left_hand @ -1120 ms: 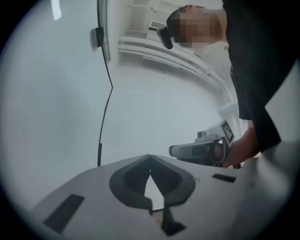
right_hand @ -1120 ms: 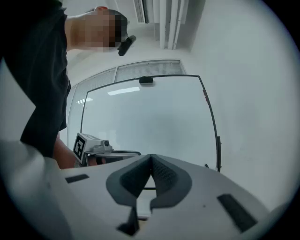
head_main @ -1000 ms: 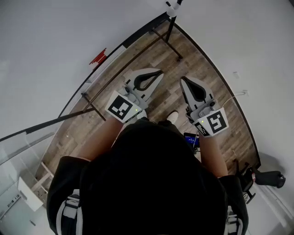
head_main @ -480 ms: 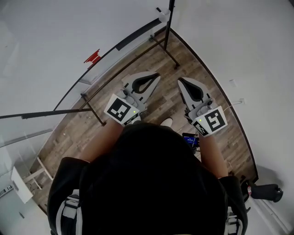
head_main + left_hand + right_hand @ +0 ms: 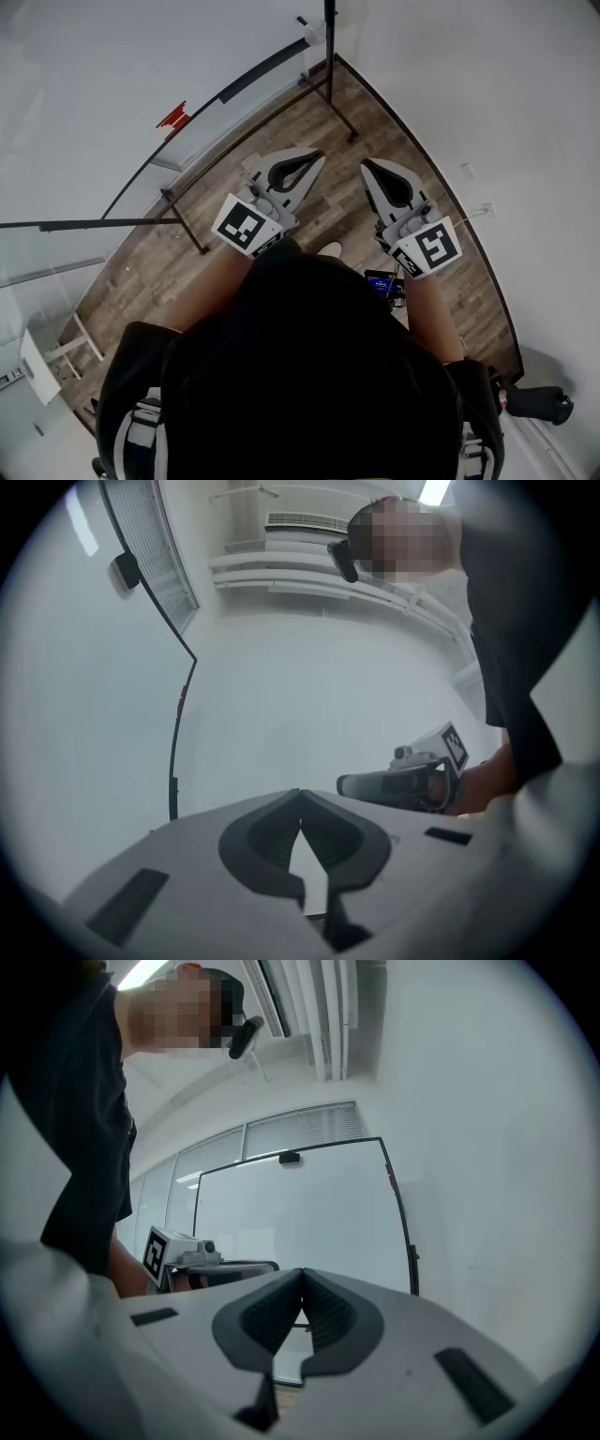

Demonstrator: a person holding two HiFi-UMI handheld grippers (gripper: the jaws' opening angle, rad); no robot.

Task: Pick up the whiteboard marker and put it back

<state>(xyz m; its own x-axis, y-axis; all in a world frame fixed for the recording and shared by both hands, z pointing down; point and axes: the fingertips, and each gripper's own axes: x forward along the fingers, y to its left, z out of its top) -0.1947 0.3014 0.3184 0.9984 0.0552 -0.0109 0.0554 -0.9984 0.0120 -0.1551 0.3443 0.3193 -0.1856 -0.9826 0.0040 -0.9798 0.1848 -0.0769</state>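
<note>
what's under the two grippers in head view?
Only wood floor lies beneath the left gripper and right gripper; both have jaws together, empty. A white shoe tip shows between them. The person covers the floor nearer in.

1. The head view looks steeply down at the brown wood-plank floor (image 5: 319,131).
2. The left gripper view faces a plain white wall (image 5: 281,686) and the grey right gripper (image 5: 343,782).
3. The right gripper view faces a black-framed whiteboard (image 5: 300,1213) and the grey left gripper (image 5: 274,1266).
</note>
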